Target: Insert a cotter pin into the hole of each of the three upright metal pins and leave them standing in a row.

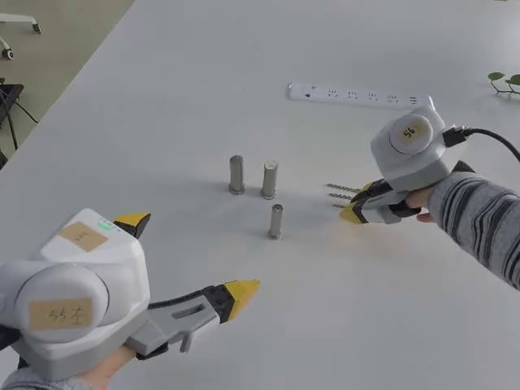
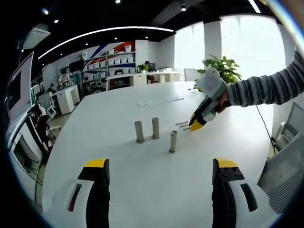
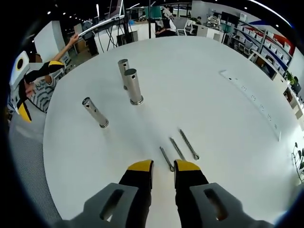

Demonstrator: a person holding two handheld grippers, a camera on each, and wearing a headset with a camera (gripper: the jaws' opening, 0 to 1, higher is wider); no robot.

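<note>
Three upright metal pins stand on the white table: two side by side (image 1: 236, 175) (image 1: 269, 179) and a third (image 1: 276, 221) nearer to me. Three cotter pins (image 1: 341, 195) lie flat to their right. My right gripper (image 1: 355, 213) rests low at the near ends of the cotter pins. In the right gripper view its jaws are only narrowly apart, and the end of the nearest cotter pin (image 3: 166, 158) lies at the gap, loose on the table. My left gripper (image 2: 161, 166) hovers wide open and holds nothing, well short of the metal pins (image 2: 155, 128).
A white power strip (image 1: 357, 95) lies across the table behind the pins. A small plant (image 1: 505, 81) sits at the far right edge. Bare tabletop (image 1: 325, 309) stretches between my two grippers. Office desks and shelves stand beyond the table.
</note>
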